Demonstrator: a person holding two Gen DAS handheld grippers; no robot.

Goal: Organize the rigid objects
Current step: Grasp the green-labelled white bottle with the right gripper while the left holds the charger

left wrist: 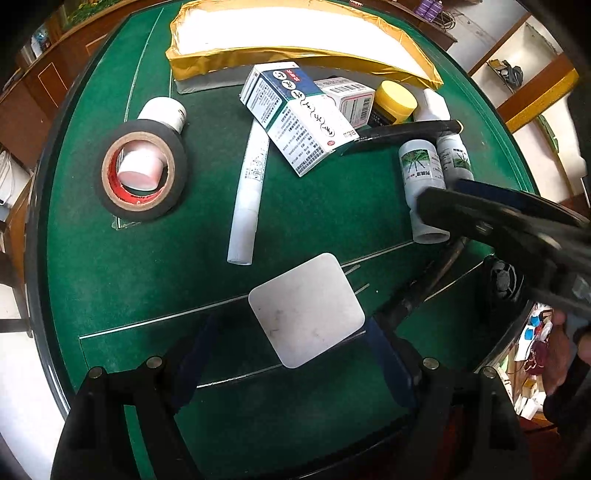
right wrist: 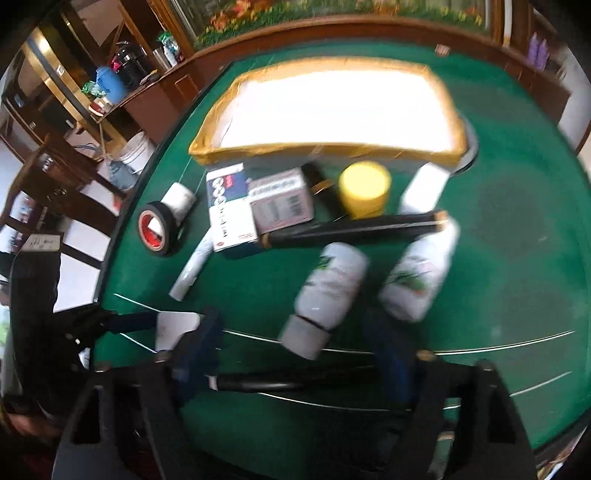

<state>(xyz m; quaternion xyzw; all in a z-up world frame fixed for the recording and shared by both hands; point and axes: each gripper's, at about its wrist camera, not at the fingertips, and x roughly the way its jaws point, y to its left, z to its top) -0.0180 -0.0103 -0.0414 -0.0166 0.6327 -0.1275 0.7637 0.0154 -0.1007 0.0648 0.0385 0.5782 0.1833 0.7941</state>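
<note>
A green table [left wrist: 314,206] holds scattered items before a yellow-rimmed white tray [left wrist: 295,33]. My left gripper [left wrist: 291,354] is open around a flat white square pad [left wrist: 306,310], its jaws on either side of it. My right gripper [right wrist: 299,347] is open, its jaws on either side of the capped end of a white bottle [right wrist: 328,291] lying on the table; the same bottle [left wrist: 421,184] and right gripper [left wrist: 443,203] show in the left wrist view. A second white bottle [right wrist: 421,277] lies beside it.
A black tape roll [left wrist: 142,170] rings a small white jar [left wrist: 142,166]. A long white tube [left wrist: 247,199], a blue-white box [left wrist: 295,118], a barcode box [left wrist: 351,98], a yellow-lidded jar [left wrist: 395,99] and a black pen [left wrist: 406,131] lie near the tray.
</note>
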